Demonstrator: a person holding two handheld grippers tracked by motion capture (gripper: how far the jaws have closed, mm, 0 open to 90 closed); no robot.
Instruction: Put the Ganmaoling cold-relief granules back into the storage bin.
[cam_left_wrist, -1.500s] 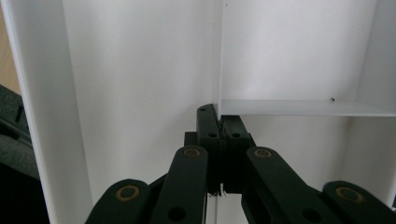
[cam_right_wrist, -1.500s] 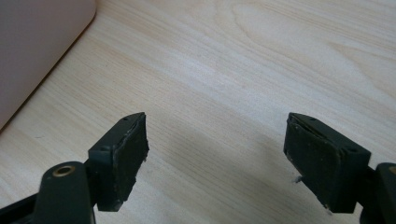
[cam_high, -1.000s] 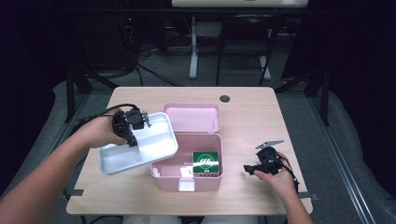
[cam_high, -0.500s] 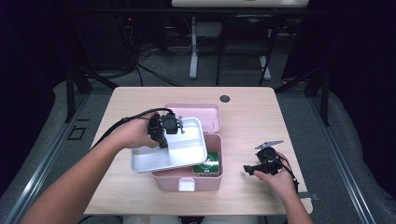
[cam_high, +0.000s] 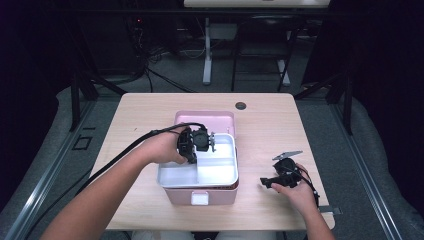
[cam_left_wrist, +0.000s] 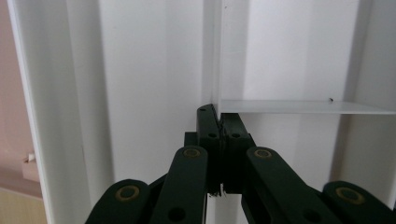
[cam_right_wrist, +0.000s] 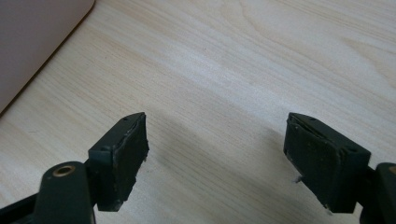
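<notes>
My left gripper (cam_high: 201, 141) has its jaws pressed together on the thin middle divider (cam_left_wrist: 212, 56) of the white tray (cam_high: 220, 172); in the left gripper view the two black pads meet on this upright wall, just where a cross wall joins it. From this grip the tray hangs under the claw and reaches toward my side of the table. It sits now directly over the open pink box (cam_high: 200, 192), whose front wall with the white latch faces the near edge of the table (cam_high: 270, 120). The long axis of the tray goes left to right, the same as the box, but I judge it a little turned, its left end nearer to me than the box edge. So the coming move depends on this: the tray must go straight down, after a small turn to make its sides parallel with the box walls. The pink lid (cam_high: 205, 119) stands behind, toward the far edge. My right gripper (cam_high: 272, 182) rests near the right edge of the table, jaws spread wide and holding nothing, well apart from the box; the left hand is clearly the nearer one.
</notes>
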